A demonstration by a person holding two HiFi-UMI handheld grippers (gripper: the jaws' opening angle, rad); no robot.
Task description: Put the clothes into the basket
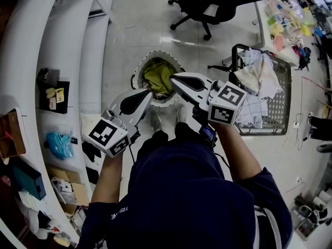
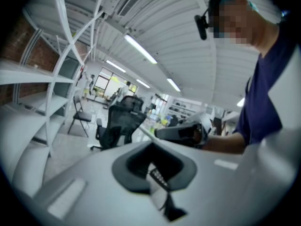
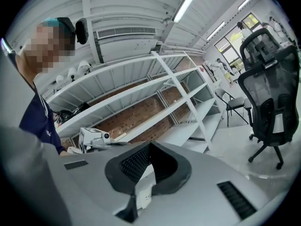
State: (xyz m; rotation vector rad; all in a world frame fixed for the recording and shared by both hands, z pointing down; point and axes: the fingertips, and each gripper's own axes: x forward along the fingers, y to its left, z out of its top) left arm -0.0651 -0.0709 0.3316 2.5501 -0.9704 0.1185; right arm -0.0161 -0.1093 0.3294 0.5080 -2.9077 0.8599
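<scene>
The round basket (image 1: 139, 70) stands mouth-up on the floor, with a green cloth (image 1: 158, 77) bunched inside. The left tool (image 1: 149, 93) and right tool (image 1: 173, 77) are both clenched above it, pointing away from the person.

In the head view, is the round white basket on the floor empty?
No, an olive-green garment lies inside the round white basket.
</scene>
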